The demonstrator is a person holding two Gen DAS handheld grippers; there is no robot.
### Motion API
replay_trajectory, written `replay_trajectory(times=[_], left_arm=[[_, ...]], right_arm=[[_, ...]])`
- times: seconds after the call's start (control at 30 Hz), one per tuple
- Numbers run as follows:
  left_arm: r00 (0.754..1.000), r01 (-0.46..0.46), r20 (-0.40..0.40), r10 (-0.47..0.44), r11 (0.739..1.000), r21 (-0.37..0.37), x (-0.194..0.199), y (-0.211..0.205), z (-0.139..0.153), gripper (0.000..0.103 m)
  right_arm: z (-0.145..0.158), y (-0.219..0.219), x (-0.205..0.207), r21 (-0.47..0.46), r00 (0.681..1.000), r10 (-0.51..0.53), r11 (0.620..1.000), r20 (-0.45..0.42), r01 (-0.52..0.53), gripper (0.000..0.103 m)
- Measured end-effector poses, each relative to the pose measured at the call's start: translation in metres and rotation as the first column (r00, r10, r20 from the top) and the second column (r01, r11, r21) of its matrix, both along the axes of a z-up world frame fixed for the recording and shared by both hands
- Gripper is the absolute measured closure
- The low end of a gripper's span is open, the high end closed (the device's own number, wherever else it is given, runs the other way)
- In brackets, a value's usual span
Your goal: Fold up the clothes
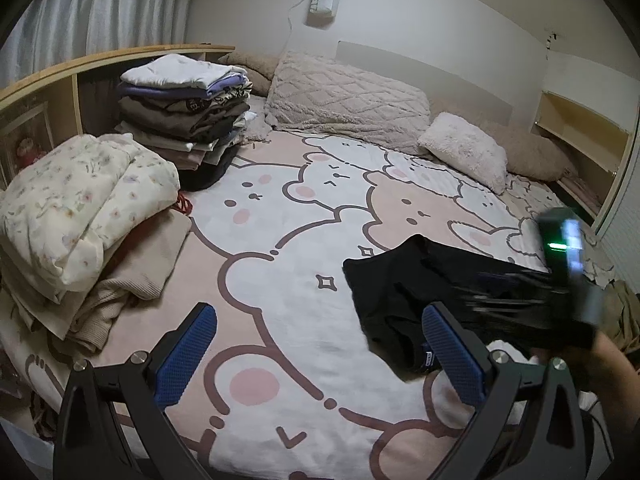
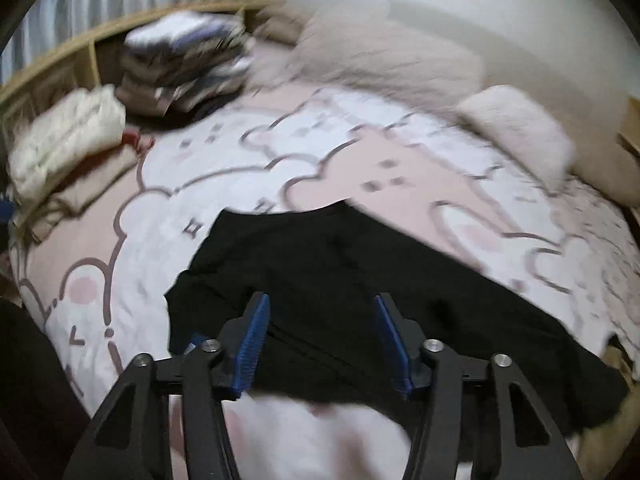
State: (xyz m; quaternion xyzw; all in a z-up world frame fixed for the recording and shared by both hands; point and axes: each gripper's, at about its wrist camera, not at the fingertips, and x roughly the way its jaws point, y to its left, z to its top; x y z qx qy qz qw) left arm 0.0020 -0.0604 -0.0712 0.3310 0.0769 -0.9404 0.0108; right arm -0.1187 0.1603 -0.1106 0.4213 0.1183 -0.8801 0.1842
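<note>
The right hand-held gripper, blue-padded jaws spread apart and gripping nothing, hovers over a crumpled black cloth garment lying on the pink-and-white bear-print bedspread. The left hand-held gripper, also spread and empty, hangs beside the garment's edge. Folding well likely means flattening the fabric first, then pinching opposite corners squarely.
</note>
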Motion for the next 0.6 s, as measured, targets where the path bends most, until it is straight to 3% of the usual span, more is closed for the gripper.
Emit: replay_trajectory(times=[0.23,0.27,0.3,0.33,0.37,0.43,0.6], left_arm=[[1.0,0.0,0.006,0.0,1.0,0.007,-0.001,-0.01,-0.001,0.0],[1.0,-0.001,0.008,0.001,1.0,0.011,-0.001,-0.01,-0.002,0.0],[1.0,-0.002,0.011,0.002,1.0,0.015,-0.002,-0.011,-0.003,0.0],[1.0,-0.003,0.013,0.003,1.0,0.018,-0.003,-0.012,-0.004,0.0],[1.0,0.0,0.016,0.0,1.0,0.014,-0.005,-0.01,-0.006,0.0],[1.0,0.009,0.022,-0.009,1.0,0.003,-0.009,-0.008,-0.009,0.0],[0.988,0.151,-0.019,-0.156,0.976,-0.158,-0.031,0.013,-0.008,0.001]], right_arm=[[-0.055,-0.036,-0.038,0.004,0.985,0.01,1.0,0.173,-0.011,0.052],[-0.061,-0.036,-0.042,0.001,0.981,0.009,1.0,0.194,-0.01,0.058],[-0.065,-0.035,-0.043,-0.001,0.979,0.009,1.0,0.203,-0.009,0.083],[-0.064,-0.032,-0.042,-0.002,0.98,0.0,1.0,0.197,0.001,0.093],[-0.061,-0.028,-0.04,-0.003,0.982,-0.014,1.0,0.187,0.015,0.099],[-0.044,-0.017,-0.03,-0.024,0.99,-0.031,0.999,0.136,0.035,0.099],[0.033,0.062,0.021,-0.11,0.985,-0.169,0.98,-0.035,0.164,0.099]])
